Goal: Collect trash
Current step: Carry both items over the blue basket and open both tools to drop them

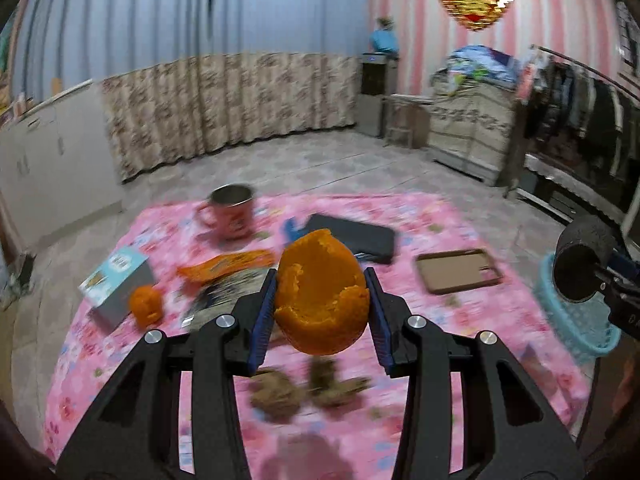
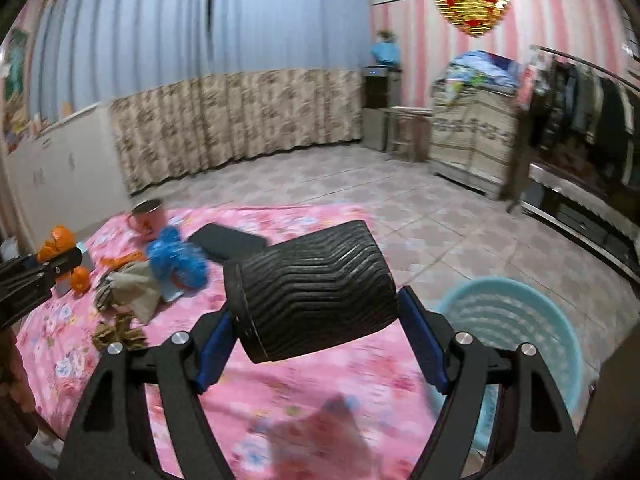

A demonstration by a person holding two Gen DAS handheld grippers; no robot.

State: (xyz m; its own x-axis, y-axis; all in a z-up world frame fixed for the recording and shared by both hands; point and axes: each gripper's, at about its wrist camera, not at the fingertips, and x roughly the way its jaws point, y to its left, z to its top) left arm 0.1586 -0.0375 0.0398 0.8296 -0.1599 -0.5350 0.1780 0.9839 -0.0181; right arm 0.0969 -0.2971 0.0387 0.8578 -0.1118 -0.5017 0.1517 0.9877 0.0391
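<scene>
My left gripper point(image 1: 320, 280) is shut on a large hollow orange peel point(image 1: 320, 304), held up above the pink floral tablecloth point(image 1: 440, 320). My right gripper point(image 2: 314, 304) is shut on a black ribbed cup point(image 2: 316, 280) lying sideways between the blue pads. That cup point(image 1: 584, 264) also shows at the right edge of the left wrist view. A light blue basket point(image 2: 520, 320) stands off the table's right side, just beyond the right gripper. A smaller orange peel point(image 1: 146, 306), an orange wrapper point(image 1: 228, 266), brown scraps point(image 1: 280, 396) and a crumpled blue bag point(image 2: 176, 260) lie on the cloth.
A pink mug point(image 1: 230, 216), a black case point(image 1: 352, 236), a brown tray-like case point(image 1: 458, 270) and a light blue box point(image 1: 116, 280) sit on the table. Tiled floor, patterned curtains and cabinets lie beyond. Both views are blurred.
</scene>
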